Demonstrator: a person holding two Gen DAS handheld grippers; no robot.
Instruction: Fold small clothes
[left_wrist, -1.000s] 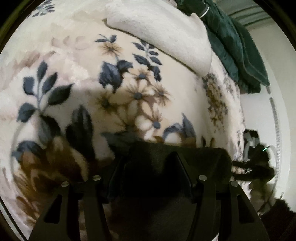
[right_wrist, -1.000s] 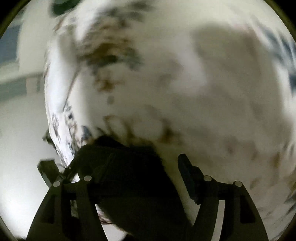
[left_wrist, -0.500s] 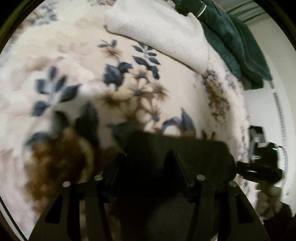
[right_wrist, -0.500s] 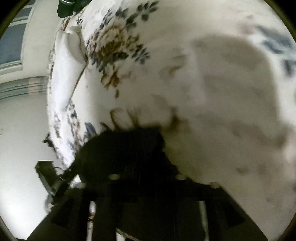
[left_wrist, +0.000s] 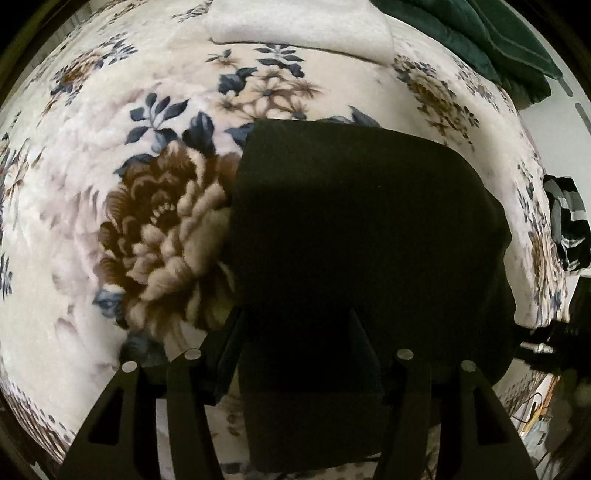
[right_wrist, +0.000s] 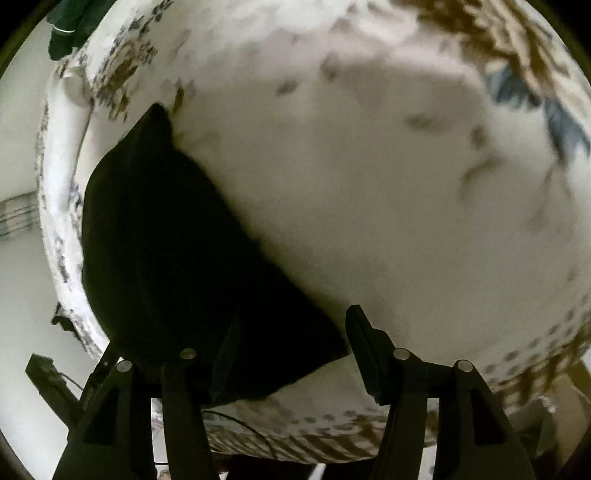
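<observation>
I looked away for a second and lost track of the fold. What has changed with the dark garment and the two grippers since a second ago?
The dark garment now fills far more of both views, so both grippers have drawn closer to it. The right gripper, closed half a second ago, stands open again, the garment's corner between its fingers. The left gripper stays open over the garment. The floral blanket, white towel and green clothes lie unchanged.

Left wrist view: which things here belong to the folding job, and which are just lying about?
Job in hand:
- dark, nearly black fabric garment, between the left gripper fingers

Lying about:
- cream floral plush blanket underneath
- folded cream fleece cloth
- dark green quilted fabric
- black-and-white striped cloth
</observation>
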